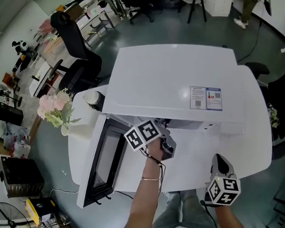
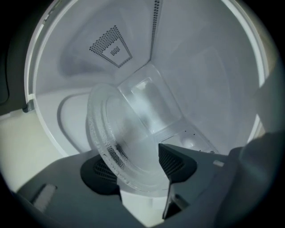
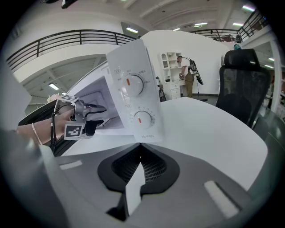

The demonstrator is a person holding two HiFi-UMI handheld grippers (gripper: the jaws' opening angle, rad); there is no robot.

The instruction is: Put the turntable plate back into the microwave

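Two claws in frame; which one is on the plate? — DESK

Neither pinches it. The left claw [image 2: 136, 165] reaches into the mouth of the microwave [image 1: 174, 81] with its jaws spread wide. The near rim of the glass turntable plate [image 2: 133, 129] sits between them, crossing in front of the left pad, with the right pad clear of it. — PHOTOGRAPHER

Where is the plate, then? — DESK

Inside the cavity [image 2: 209, 67], and it looks tilted rather than flat on the floor. My reading is that the jaws are spread to let it settle. The job looks close to done, with the seating not yet finished. — PHOTOGRAPHER

And further out? — DESK

The door [image 1: 104, 161] hangs open to the left, which gives the arm its way in. The right claw [image 3: 139, 165] is pressed together on nothing. It hovers over the near edge of the white bench [image 1: 249, 143], facing the control panel [image 3: 136, 102] and well apart from the opening. It is probably parked there because one claw is enough for a light glass plate. — PHOTOGRAPHER
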